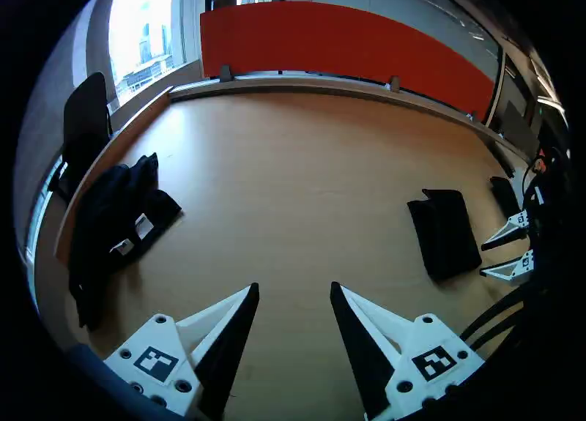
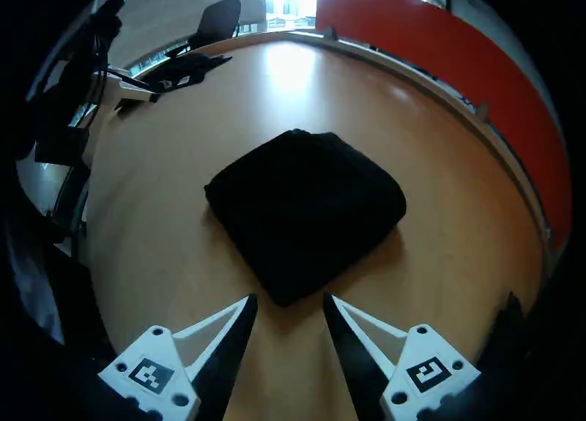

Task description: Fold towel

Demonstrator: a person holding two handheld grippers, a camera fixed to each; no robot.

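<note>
The left claw (image 1: 293, 296) and right claw (image 2: 289, 311) are held apart. The folded towel (image 2: 306, 209), just beyond the right claw at mid-frame, could be dragged open by a nudge.

Light wooden table (image 1: 293, 172) with folded black towel (image 2: 308, 209) and dark clothing heap (image 1: 110, 223)

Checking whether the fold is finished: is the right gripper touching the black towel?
Apart. In the right gripper view the right gripper sits open, flanking the near corner of the towel, with bare table visible between each fingertip and the cloth.
</note>
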